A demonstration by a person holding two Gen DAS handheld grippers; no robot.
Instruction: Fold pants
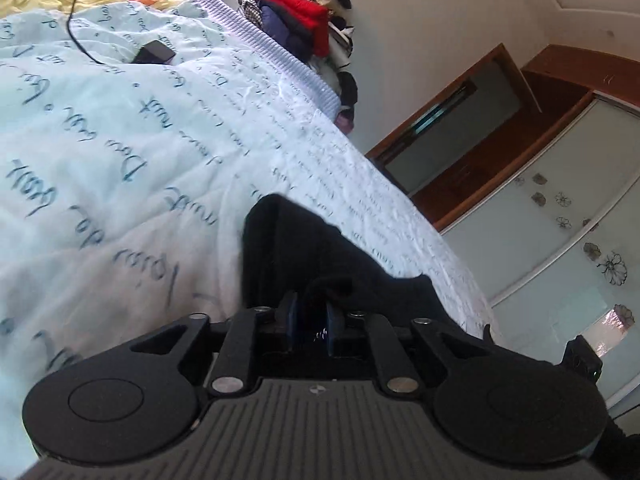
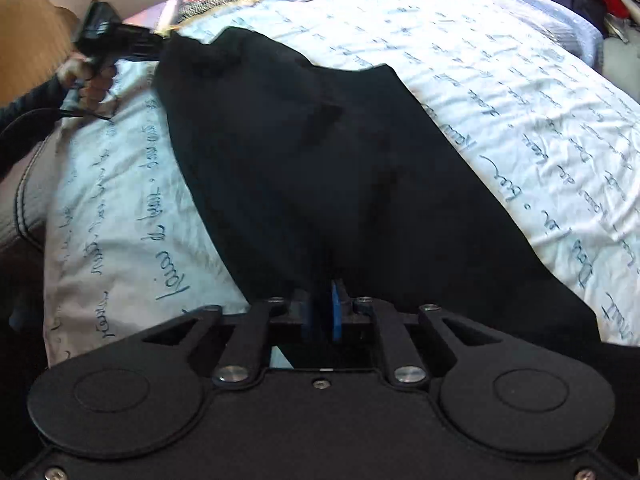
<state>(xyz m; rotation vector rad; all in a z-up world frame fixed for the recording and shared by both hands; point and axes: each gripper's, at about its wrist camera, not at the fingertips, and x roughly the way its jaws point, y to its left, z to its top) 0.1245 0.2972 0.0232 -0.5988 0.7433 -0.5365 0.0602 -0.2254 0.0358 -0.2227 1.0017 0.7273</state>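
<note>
The black pants (image 2: 340, 168) lie spread on a pale blue bedspread (image 2: 500, 80) printed with script. My right gripper (image 2: 322, 312) is shut on the near edge of the pants, its blue pads pinching the cloth. My left gripper (image 1: 310, 312) is shut on another edge of the pants (image 1: 304, 248) and holds it lifted over the bed. The left gripper also shows in the right wrist view (image 2: 160, 44) at the far left end of the pants, held by a hand.
A dark phone (image 1: 154, 53) with a black cable lies on the bedspread (image 1: 120, 128). A pile of clothes with a red garment (image 1: 300, 8) stands past the bed's far edge. A wooden wardrobe with glass doors (image 1: 540, 208) is at the right.
</note>
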